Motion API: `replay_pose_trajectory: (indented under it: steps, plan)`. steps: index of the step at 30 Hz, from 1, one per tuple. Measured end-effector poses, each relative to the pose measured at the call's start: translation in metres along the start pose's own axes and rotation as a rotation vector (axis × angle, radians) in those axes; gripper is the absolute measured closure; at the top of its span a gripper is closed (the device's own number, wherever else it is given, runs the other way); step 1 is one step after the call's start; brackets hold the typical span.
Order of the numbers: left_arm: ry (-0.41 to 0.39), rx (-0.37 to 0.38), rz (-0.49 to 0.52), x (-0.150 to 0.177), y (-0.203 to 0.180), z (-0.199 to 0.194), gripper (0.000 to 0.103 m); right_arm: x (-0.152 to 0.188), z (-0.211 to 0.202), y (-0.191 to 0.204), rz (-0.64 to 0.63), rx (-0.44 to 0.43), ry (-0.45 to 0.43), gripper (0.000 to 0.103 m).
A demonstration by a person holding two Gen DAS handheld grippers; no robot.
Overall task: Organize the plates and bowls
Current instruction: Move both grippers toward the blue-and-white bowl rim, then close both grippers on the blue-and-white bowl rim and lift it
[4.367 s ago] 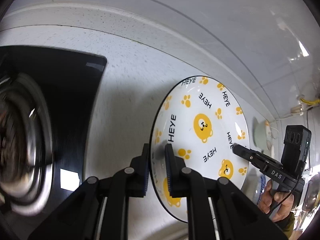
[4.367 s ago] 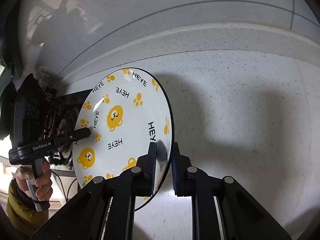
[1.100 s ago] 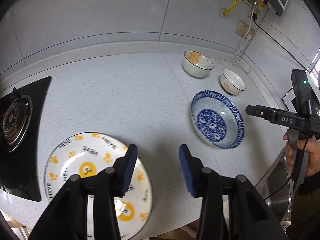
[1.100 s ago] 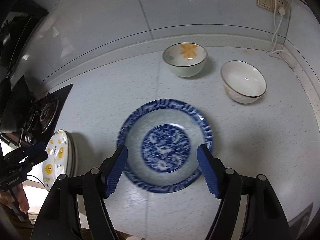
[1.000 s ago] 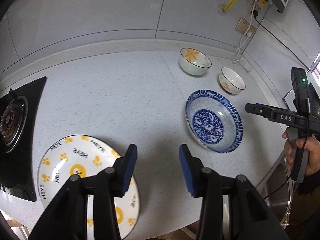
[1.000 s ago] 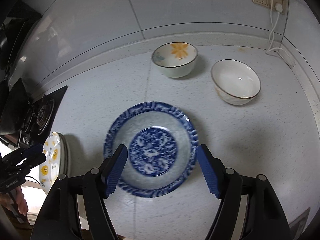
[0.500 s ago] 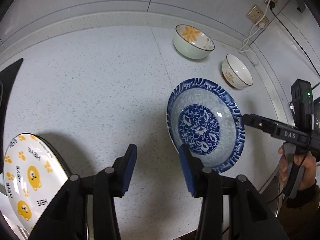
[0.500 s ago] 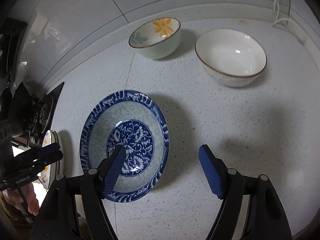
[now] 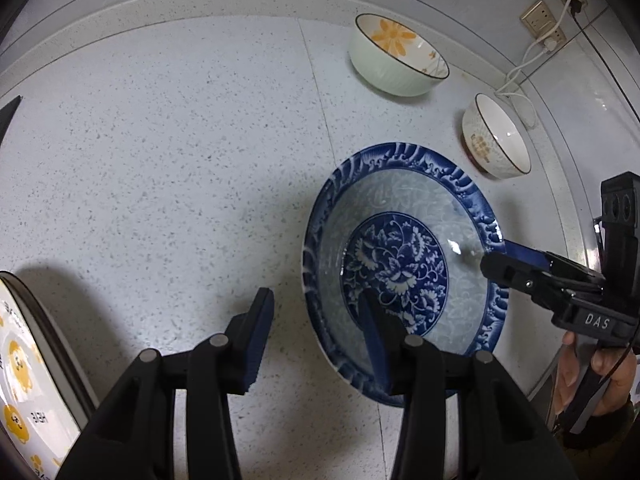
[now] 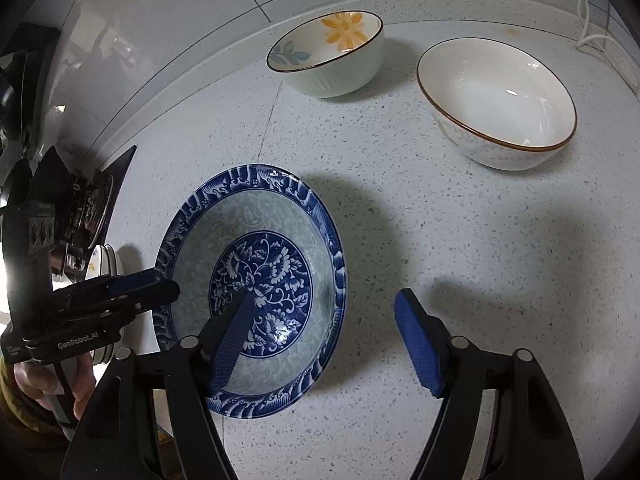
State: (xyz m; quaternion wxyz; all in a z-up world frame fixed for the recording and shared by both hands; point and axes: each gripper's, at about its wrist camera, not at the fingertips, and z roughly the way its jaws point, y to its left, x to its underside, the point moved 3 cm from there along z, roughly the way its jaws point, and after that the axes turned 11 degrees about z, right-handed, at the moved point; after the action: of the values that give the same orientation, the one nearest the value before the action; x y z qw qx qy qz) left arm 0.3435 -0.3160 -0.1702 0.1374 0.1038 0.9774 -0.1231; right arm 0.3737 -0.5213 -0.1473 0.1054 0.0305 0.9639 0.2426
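A blue-and-white patterned plate lies flat on the speckled counter. My left gripper is open and straddles its left rim, one finger inside the plate, one outside. My right gripper is open and straddles its right rim the same way. A green bowl with a yellow flower and a white bowl with a brown rim stand behind the plate. The yellow bear plate lies at the far left.
A black gas hob sits left of the plates. A wall socket with a white cable is at the back right. A sink edge shows at the right, near the counter's front.
Both grippers have come down and closed in on the blue plate, now straddling its opposite rims. The yellow bear plate, set down earlier, has slid to the left edge of view.
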Motion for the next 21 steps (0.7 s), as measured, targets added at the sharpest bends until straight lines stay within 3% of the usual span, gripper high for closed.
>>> replay_pose_trajectory:
  steps: [7,12,21]
  plan:
    - [0.027,0.048,-0.050,-0.003,0.005,0.018,0.061,-0.003,0.008,-0.001,0.005,-0.021,0.023,0.055]
    - [0.023,0.075,-0.085,-0.006,0.010,0.025,0.063,-0.003,0.014,-0.006,0.028,-0.040,0.044,0.073]
    - [0.009,0.095,-0.050,-0.010,0.006,0.028,0.088,-0.004,0.018,-0.011,0.042,-0.045,0.055,0.096]
